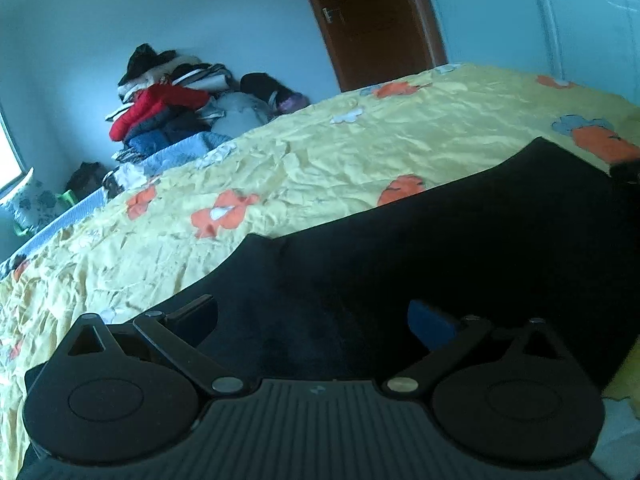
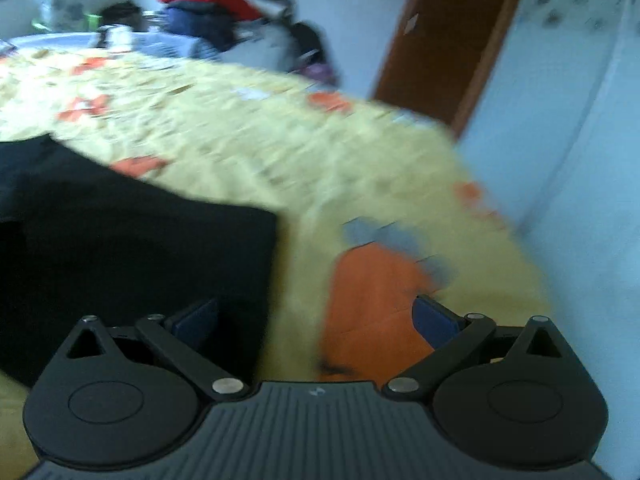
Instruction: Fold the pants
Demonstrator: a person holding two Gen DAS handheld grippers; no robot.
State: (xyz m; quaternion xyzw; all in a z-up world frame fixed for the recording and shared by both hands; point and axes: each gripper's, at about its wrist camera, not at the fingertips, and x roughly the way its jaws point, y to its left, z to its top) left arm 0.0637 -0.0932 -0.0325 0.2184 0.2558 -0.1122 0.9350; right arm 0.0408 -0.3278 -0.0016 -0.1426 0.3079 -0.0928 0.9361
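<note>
The black pants point(image 1: 440, 248) lie flat on the yellow flowered bedspread point(image 1: 320, 152). My left gripper point(image 1: 312, 320) is open and empty, low over the pants with both fingers above the black cloth. In the right wrist view the pants point(image 2: 132, 240) fill the left side, with a straight edge and corner near the middle. My right gripper point(image 2: 316, 320) is open and empty; its left finger point(image 2: 196, 320) is over the pants' edge and its right finger point(image 2: 434, 322) over an orange flower on the bedspread point(image 2: 260, 152). The right view is blurred.
A pile of clothes point(image 1: 172, 96) with a red jacket lies at the bed's far side against the wall. A brown door point(image 1: 376, 16) stands beyond the bed. The bed's right edge point(image 2: 532, 248) drops off near a pale wall.
</note>
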